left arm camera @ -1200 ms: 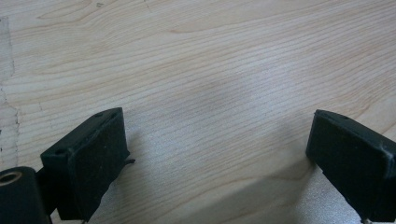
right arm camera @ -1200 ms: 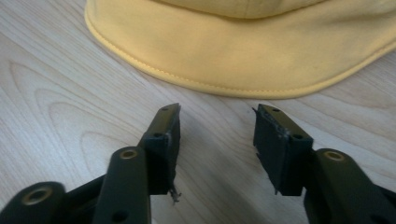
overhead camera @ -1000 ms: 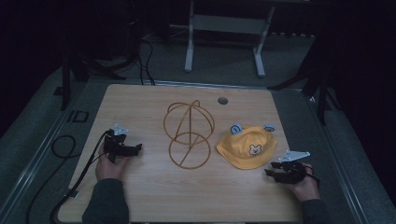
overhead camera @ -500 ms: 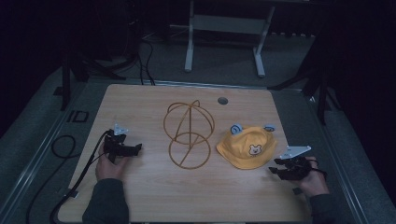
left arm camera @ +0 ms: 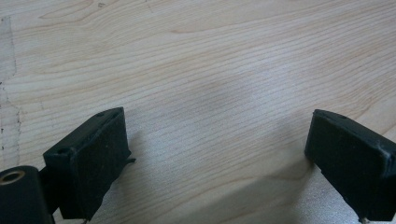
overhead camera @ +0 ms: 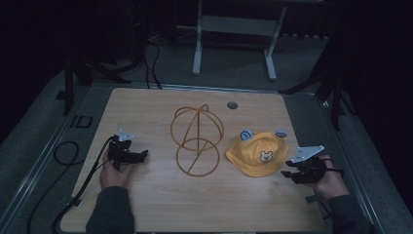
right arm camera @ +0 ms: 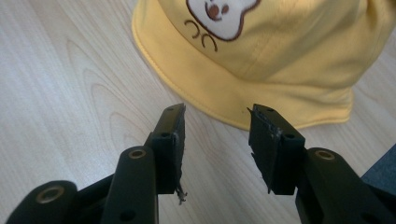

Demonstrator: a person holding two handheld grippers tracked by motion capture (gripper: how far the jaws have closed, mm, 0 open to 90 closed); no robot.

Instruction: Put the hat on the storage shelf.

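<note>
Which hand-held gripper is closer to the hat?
The right hand-held gripper: its open jaws point at the brim of the yellow hat. The left hand-held gripper sits beyond the wire frame.

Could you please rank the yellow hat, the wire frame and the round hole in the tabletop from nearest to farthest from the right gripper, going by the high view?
From the right gripper:
1. Yellow hat, just to its left.
2. Wire frame, mid-table, beyond the hat.
3. Round hole, near the table's far edge.
</note>
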